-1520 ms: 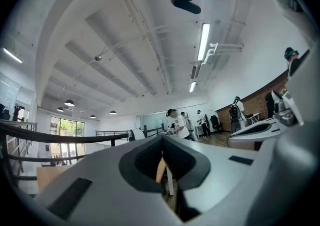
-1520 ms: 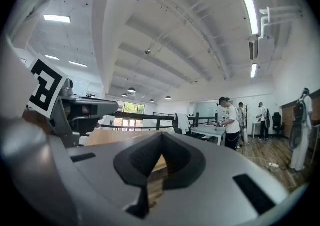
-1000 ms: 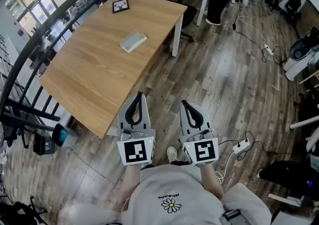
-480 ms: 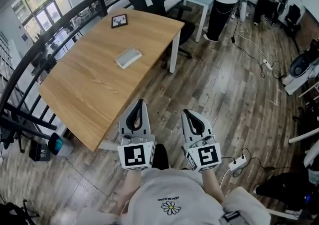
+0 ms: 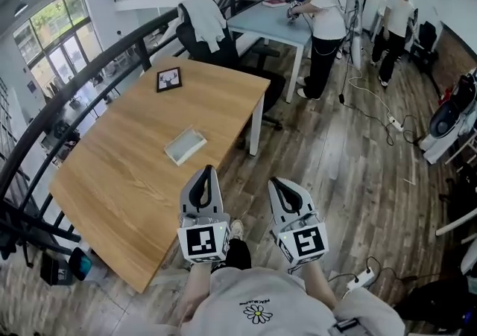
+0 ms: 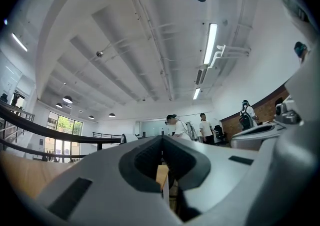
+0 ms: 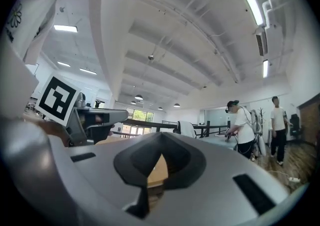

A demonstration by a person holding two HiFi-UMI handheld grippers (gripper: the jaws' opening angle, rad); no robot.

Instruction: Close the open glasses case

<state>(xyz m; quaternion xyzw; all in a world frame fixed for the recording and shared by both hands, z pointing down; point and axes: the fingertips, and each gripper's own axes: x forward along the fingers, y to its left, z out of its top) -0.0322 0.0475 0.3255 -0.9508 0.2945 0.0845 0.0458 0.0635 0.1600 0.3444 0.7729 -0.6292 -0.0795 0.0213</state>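
Observation:
The glasses case [image 5: 185, 145], pale grey and flat, lies on the wooden table [image 5: 127, 178], near its right edge. Both grippers are held side by side in front of the person's body, off the table's near right corner and well short of the case. The left gripper [image 5: 206, 169] is shut and empty, with its tip over the table's edge. The right gripper [image 5: 275, 181] hangs over the floor, jaws together, holding nothing. In the left gripper view the left gripper [image 6: 162, 138] points level across the room. The right gripper [image 7: 160, 135] shows the table top through its jaw opening.
A dark picture frame [image 5: 169, 79] lies at the table's far end. Behind it are a chair draped in white cloth [image 5: 201, 23], a blue-grey desk [image 5: 272, 18] and two standing people [image 5: 322, 21] [image 5: 393, 25]. A black railing [image 5: 45, 103] runs along the left. A power strip [image 5: 363, 279] lies on the floor.
The person has walked forward. Table and case now sit lower and nearer in the head view, and the left gripper's tip has reached the table edge. Both grippers stayed shut.

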